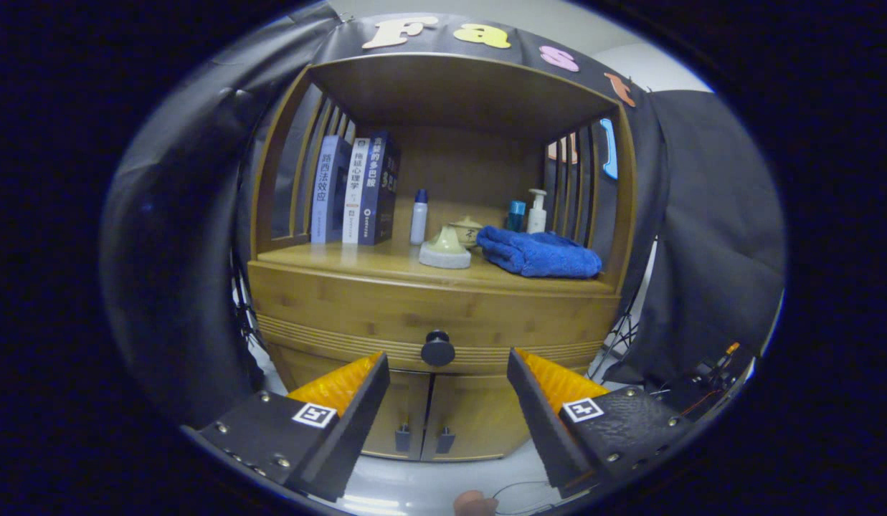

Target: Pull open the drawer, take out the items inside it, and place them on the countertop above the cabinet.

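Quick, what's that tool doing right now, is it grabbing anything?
Tool: open, holding nothing; its fingers sit apart, short of the closed drawer's knob.

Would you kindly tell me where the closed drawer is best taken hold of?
Probably by its round dark knob at the middle of the drawer front. Come straight from the front: the knob stands out toward the open gripper, just beyond its fingertips, so both fingers can close on its sides.
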A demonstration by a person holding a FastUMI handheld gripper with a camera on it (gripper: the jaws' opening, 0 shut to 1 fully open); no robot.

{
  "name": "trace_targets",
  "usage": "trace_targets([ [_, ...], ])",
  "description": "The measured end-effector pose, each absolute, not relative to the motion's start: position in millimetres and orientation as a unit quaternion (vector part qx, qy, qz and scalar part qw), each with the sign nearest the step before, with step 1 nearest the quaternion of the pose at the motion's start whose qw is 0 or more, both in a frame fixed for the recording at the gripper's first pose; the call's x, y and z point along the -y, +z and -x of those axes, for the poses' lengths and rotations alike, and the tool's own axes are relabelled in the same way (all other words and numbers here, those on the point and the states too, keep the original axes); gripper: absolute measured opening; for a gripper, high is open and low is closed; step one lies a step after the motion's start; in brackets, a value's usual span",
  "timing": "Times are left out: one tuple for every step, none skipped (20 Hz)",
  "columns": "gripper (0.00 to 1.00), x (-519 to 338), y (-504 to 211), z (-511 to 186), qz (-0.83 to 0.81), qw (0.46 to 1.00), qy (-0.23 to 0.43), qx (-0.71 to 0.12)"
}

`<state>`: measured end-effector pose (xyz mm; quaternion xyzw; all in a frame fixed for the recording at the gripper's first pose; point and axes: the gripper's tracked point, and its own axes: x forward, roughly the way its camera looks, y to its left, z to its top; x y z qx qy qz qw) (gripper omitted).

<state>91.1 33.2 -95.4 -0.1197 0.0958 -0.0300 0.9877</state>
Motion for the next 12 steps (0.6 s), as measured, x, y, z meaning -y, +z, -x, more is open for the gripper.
trace_targets([
  [0.97, -29.7, -79.4, -82.5, 0.121, 0.988, -0.035, -0.088],
  [0.96, -27.3, -61.5, -74.2, 0.119, 0.989, -0.041, -0.079],
  [0.96, -23.0, -46.8, -68.8, 0.116, 0.99, -0.043, -0.068],
  [0.96, -21.2, -31.5, -59.1, 0.113, 0.991, -0.049, -0.058],
  [0.96, -21.1, -18.8, -50.8, 0.11, 0.991, -0.048, -0.051],
  [0.96, -23.1, -10.1, -46.0, 0.11, 0.992, -0.044, -0.05],
  [0.96, -21.9, 0.8, -39.0, 0.11, 0.992, -0.043, -0.051],
  [0.96, -19.2, 12.6, -31.0, 0.108, 0.992, -0.043, -0.05],
  [0.96, -19.1, 25.3, -24.0, 0.103, 0.993, -0.041, -0.045],
  [0.96, -17.0, 37.9, -15.6, 0.098, 0.994, -0.041, -0.041],
  [0.96, -15.3, 50.5, -8.4, 0.094, 0.994, -0.041, -0.035],
  [0.96, -13.4, 60.4, -1.9, 0.091, 0.995, -0.041, -0.032],
])
